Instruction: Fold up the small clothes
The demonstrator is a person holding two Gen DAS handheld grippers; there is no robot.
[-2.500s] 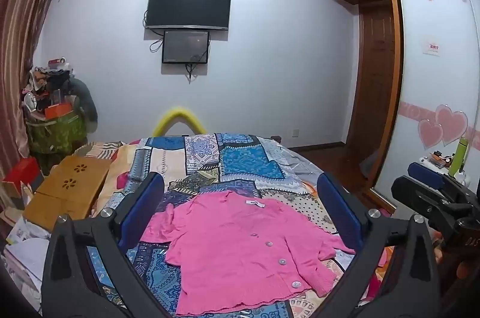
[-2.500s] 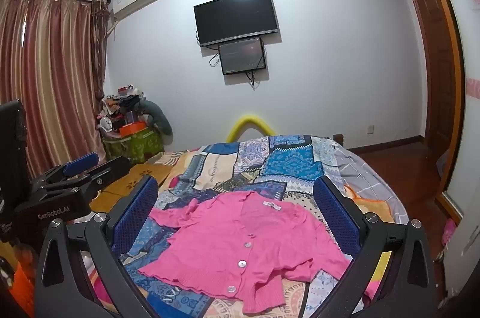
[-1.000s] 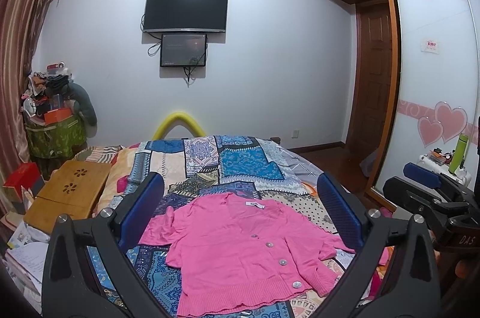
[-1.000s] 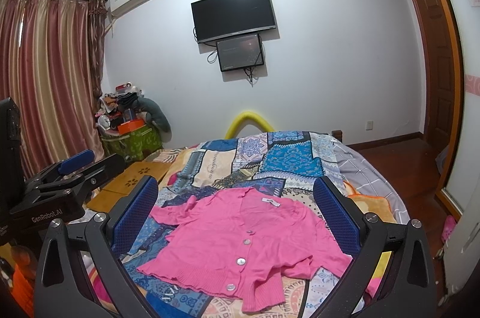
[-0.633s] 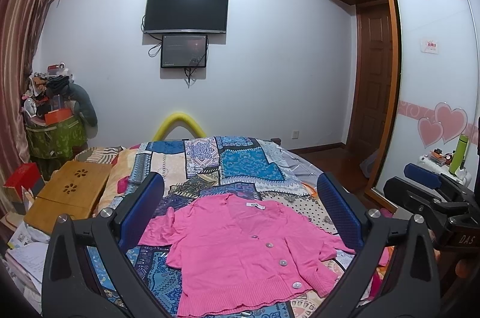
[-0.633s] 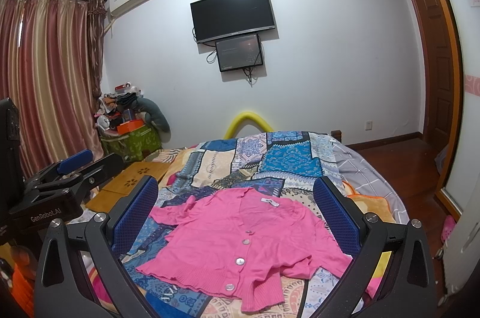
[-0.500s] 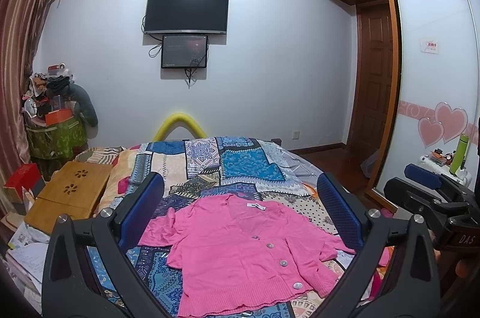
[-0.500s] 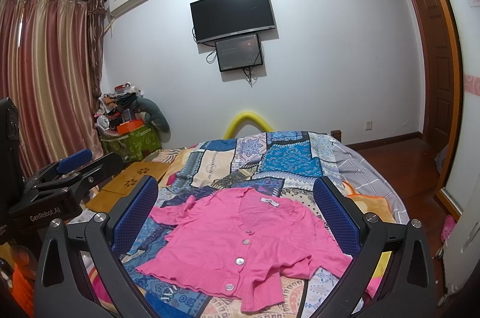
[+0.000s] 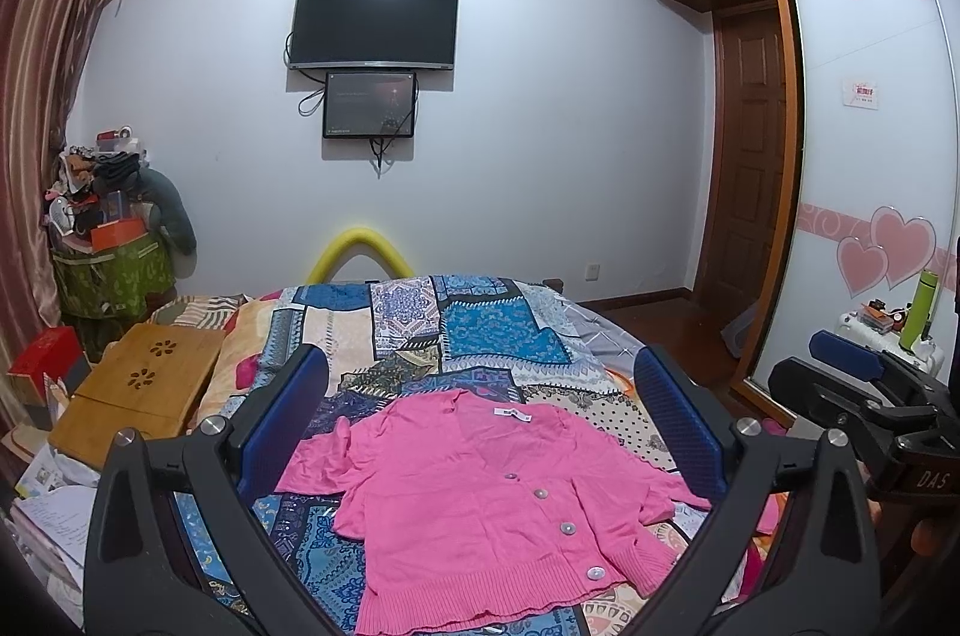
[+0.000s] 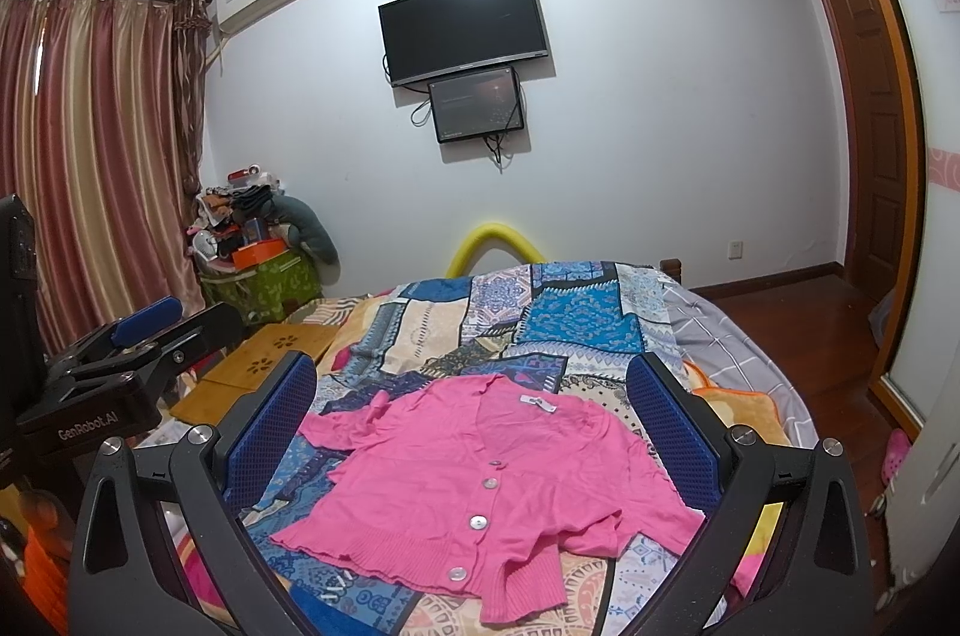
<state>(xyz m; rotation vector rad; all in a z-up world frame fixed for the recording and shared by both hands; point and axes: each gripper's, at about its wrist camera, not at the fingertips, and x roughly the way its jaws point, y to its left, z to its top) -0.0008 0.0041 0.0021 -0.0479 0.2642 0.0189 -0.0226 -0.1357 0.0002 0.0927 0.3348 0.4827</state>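
While the left gripper [image 9: 480, 417] is held above the bed [image 9: 498, 336] with jaws spread wide, a pink cardigan [image 9: 480, 492] is seen lying flat on the patchwork cover. From the right wrist, the right gripper [image 10: 471, 414] is likewise held open and empty over the cardigan [image 10: 480, 480].

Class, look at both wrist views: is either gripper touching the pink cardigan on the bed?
Apart. Both wrist views show the left gripper and right gripper wide open above the pink cardigan, nothing between the fingers.
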